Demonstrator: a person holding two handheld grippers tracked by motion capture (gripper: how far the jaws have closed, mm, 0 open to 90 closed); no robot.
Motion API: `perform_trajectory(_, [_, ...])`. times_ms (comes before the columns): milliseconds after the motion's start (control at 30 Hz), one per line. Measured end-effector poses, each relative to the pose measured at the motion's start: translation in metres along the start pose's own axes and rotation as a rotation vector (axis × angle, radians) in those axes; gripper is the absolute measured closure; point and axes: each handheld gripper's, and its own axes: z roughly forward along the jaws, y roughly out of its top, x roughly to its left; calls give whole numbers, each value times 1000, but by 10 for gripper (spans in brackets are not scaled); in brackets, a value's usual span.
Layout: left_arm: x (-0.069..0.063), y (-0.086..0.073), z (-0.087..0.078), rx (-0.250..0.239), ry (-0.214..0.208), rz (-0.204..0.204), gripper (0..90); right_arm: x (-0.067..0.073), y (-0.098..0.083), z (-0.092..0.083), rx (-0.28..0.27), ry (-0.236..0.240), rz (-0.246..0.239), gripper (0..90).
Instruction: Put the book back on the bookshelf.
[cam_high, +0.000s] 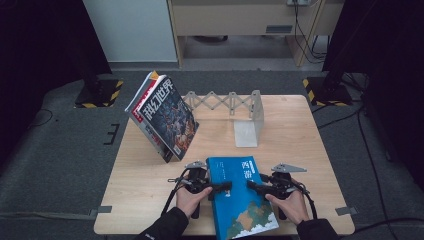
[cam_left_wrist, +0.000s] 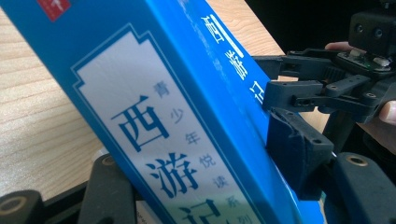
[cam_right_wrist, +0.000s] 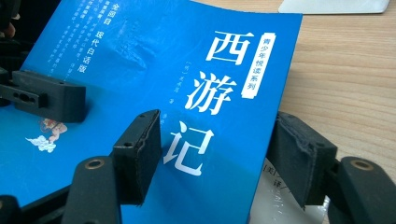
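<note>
Hidden and cut-off parts around the two grippers

Near corner of the blue book (cam_high: 240, 200) cut off by the bottom edge of the high view, just below the left gripper (cam_high: 226, 187) and right gripper (cam_high: 252, 186). In the left gripper view, book (cam_left_wrist: 187, 116) cropped top and bottom, contact of the left pad hidden behind the spine. In the right gripper view, lower cover (cam_right_wrist: 154, 93) lost past the frame; pad contact unclear. Small print on the magazine (cam_high: 167, 117) beyond the left gripper too small to read.

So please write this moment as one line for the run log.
left tongs: clamp blue book spine edge | right tongs: clamp opposite edge | book: on table
</note>
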Motion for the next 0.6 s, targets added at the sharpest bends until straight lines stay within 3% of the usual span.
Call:
perform_trajectory(233, [1,1,-2,-11,-20,-20,459,-2,1,0,-5,16,-4,349])
perform_trajectory(467, [0,5,-6,-19,-44,-46,490,-5,2,4,-27,40,33,314])
perform_trajectory(600, [-4,11,-10,-26,-45,-28,510,-5,4,3,-48,54,40,308])
